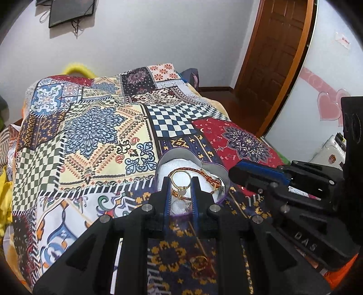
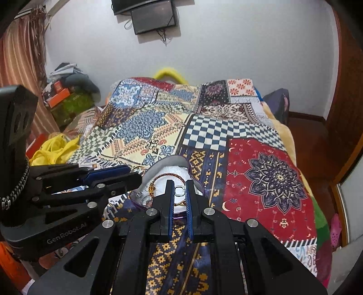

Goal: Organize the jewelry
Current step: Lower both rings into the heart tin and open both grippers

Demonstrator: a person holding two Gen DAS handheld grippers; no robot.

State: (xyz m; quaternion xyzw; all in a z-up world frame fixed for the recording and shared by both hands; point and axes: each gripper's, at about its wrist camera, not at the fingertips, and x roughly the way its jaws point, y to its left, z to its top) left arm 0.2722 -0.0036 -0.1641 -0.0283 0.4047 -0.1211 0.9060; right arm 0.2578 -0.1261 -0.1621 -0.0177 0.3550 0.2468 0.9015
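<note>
A heart-shaped purple box (image 1: 216,166) with a white lining lies on the patterned bedspread; it also shows in the right wrist view (image 2: 156,169). Inside are a gold ring with a pale stone (image 1: 180,181) and a braided red-gold bracelet (image 1: 212,179). My left gripper (image 1: 180,181) is closed narrowly around the gold ring over the box. My right gripper (image 2: 180,184) holds a small clear rectangular gem piece (image 2: 180,190) between its tips above the box. Another gold ring (image 1: 198,262) lies on the bedspread below the left gripper.
The patchwork bedspread (image 1: 95,136) covers the bed. A brown door (image 1: 272,56) stands at the right, a wall-mounted screen (image 2: 154,18) above the bed. Clutter of boxes and clothes (image 2: 65,90) sits at the bed's left side.
</note>
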